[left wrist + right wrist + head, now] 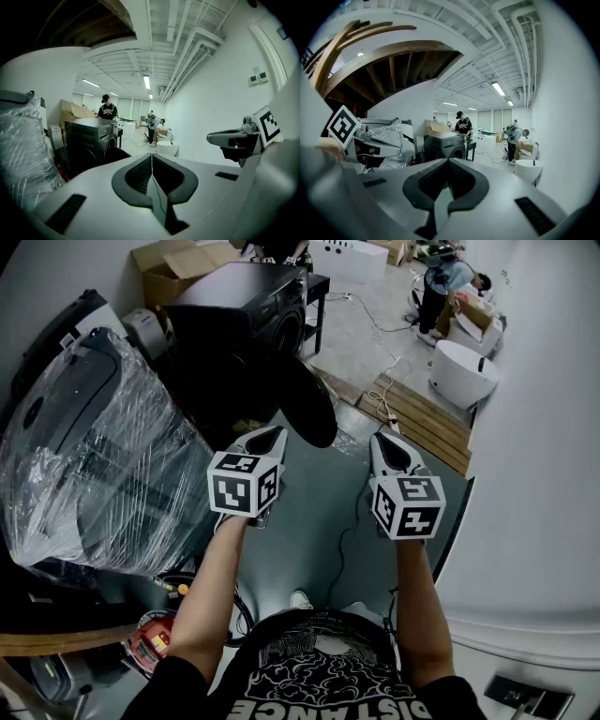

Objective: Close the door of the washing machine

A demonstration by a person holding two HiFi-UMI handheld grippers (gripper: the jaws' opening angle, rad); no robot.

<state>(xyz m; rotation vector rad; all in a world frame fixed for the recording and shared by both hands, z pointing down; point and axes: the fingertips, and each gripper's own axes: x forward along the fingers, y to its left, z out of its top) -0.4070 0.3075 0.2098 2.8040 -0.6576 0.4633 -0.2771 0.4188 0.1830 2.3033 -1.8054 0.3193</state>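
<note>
Black washing machine (pixel 246 315) ahead, round door (pixel 305 404) swung open, rim near left hand-held gripper (pixel 270 437) (jaws closed, empty), right hand-held gripper (pixel 390 444) likewise closed, open floor (pixel 347 512) between, plastic-wrapped appliance (pixel 94 456) crowding left

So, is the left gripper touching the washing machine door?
Apart. In the left gripper view the shut left gripper ends against bare floor; the door sits farther ahead, to its left.

light: ceiling strips (pixel 146 82), white walls bright | head view: dim, washer (pixel 234 306) near black, glare streaks on plastic wrap (pixel 103 465), corners vignetted | gripper views: fisheye, black corners, lines bowed at edges, foreground soft
</note>
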